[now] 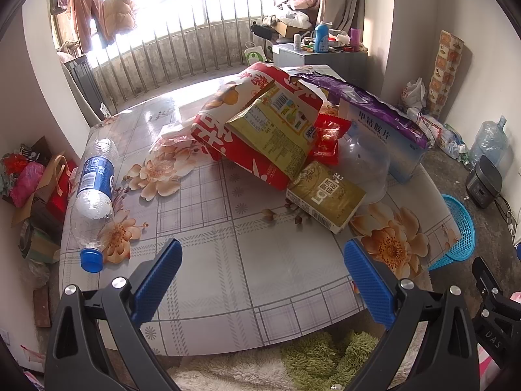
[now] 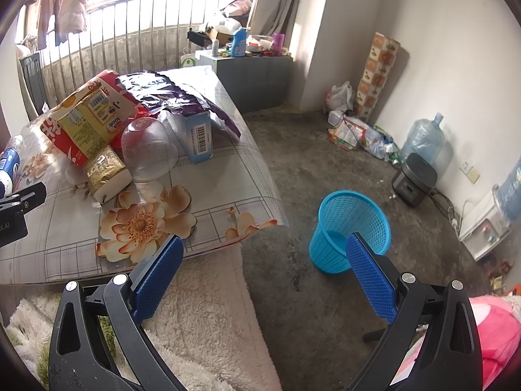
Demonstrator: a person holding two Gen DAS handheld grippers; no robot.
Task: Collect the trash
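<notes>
Both grippers spread wide, holding nothing.

The left gripper (image 1: 262,272) is hovering over the table (image 1: 228,260), facing the trash pile (image 1: 276,130) and bottle (image 1: 94,192). The right gripper (image 2: 264,270) is hanging beside the blue basket (image 2: 350,228) standing on the floor.

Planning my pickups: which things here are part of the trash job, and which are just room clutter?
Job:
plastic bottle
red snack bag
gold box
clear dome lid
purple wrapper
blue basket

Clutter:
rice cooker
water jug
hanging clothes
</notes>
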